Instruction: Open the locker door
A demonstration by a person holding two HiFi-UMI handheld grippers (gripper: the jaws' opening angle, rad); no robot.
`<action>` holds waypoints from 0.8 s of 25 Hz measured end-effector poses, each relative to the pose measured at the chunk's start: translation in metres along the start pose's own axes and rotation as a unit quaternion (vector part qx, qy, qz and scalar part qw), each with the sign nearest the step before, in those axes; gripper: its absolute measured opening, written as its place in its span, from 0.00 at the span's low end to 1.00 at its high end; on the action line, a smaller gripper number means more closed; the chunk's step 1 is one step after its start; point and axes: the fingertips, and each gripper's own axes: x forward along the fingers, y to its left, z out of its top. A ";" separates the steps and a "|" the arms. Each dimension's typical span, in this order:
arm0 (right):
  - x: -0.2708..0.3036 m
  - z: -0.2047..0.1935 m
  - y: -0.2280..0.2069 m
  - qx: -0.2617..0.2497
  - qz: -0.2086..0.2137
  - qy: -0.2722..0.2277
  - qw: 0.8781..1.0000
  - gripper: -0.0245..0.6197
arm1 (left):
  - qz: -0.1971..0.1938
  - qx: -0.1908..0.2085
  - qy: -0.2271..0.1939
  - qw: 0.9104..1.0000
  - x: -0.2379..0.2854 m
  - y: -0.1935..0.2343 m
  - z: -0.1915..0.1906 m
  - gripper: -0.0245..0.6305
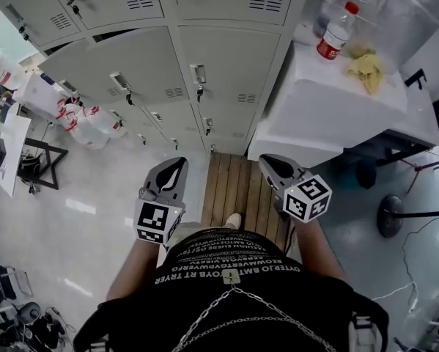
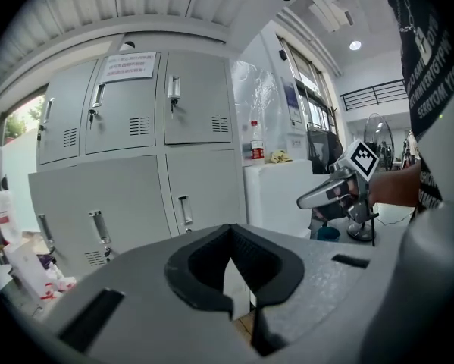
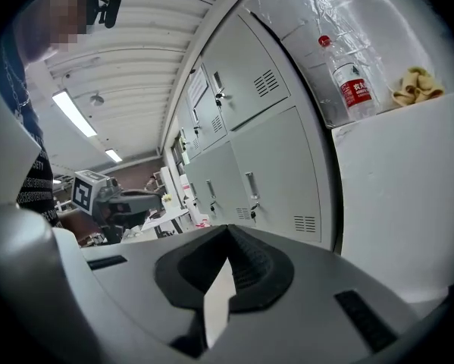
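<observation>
A bank of grey locker doors (image 1: pixel 219 68) stands in front of me, each with a small latch handle (image 1: pixel 198 74) and a key below it. All the doors look closed, though the lower left door (image 2: pixel 98 203) seems to sit a little proud of the row. My left gripper (image 1: pixel 174 169) and right gripper (image 1: pixel 272 163) are held side by side at waist height, pointing at the lockers and well short of them. Both are shut with nothing between the jaws. The left gripper view shows the handles (image 2: pixel 184 211) ahead; the right gripper view shows them (image 3: pixel 251 186) from the side.
A white cabinet (image 1: pixel 336 116) stands right of the lockers, carrying a red-labelled water bottle (image 1: pixel 335 31) and a yellow cloth (image 1: pixel 367 70). Wooden slats (image 1: pixel 237 189) lie on the floor at my feet. Plastic jugs (image 1: pixel 87 123) sit at the left, a fan base (image 1: pixel 391 215) at the right.
</observation>
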 end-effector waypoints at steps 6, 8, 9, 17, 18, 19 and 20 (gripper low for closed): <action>0.034 0.018 -0.003 -0.013 0.022 0.004 1.000 0.03 | 0.036 -0.017 -0.001 0.999 -0.005 0.026 0.000 0.04; 0.054 0.026 0.002 -0.029 0.035 0.009 0.999 0.03 | 0.045 -0.024 0.001 0.999 -0.006 0.036 -0.006 0.04; 0.064 0.031 0.005 -0.037 0.042 0.012 0.998 0.03 | 0.048 -0.027 0.005 0.998 -0.006 0.041 -0.010 0.04; 0.143 0.065 0.006 -0.068 0.059 0.024 0.996 0.03 | 0.061 -0.038 -0.019 0.997 0.016 0.097 0.006 0.04; 0.153 0.067 0.005 -0.070 0.060 0.028 0.995 0.03 | 0.062 -0.036 -0.022 0.997 0.020 0.105 0.010 0.04; 0.162 0.069 0.004 -0.072 0.061 0.032 0.995 0.03 | 0.063 -0.034 -0.024 0.997 0.024 0.113 0.012 0.04; 0.171 0.070 0.002 -0.072 0.062 0.035 0.995 0.03 | 0.063 -0.034 -0.025 0.997 0.028 0.120 0.013 0.04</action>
